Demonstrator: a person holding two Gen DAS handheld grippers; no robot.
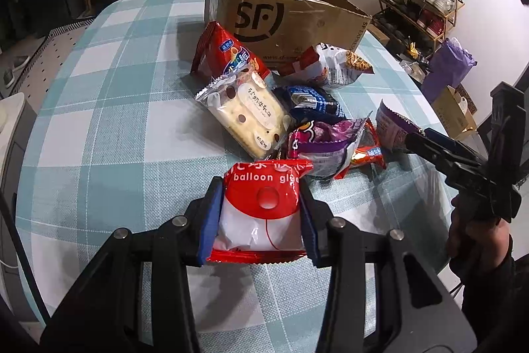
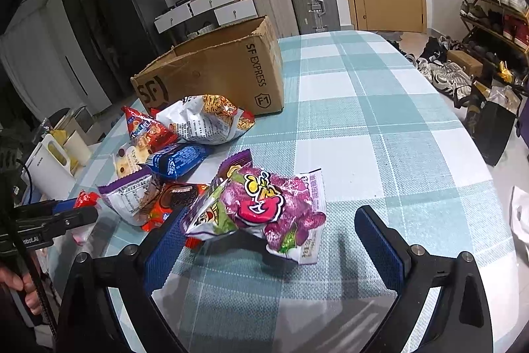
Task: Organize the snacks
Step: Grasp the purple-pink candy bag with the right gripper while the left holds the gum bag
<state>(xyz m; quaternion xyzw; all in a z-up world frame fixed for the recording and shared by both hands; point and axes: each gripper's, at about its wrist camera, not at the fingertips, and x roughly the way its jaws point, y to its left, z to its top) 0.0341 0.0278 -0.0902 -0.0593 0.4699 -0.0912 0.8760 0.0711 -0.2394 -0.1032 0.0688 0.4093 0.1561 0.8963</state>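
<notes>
On the checked desk [image 1: 99, 88], my left fingers [image 1: 211, 214] clamp a red balloon packet [image 1: 264, 207]; my right fingers [image 2: 380, 240] spread wide around a purple bag [image 2: 264, 207], near the box [image 2: 215, 68].

The right hand-held gripper [image 2: 264, 240] stands with jaws wide apart around a purple snack bag [image 2: 264, 207] on the checked table [image 2: 380, 121]. Beyond the bag's left side lie other snack packets [image 2: 185, 154], with an SF Express cardboard box [image 2: 224, 71] behind them.
</notes>
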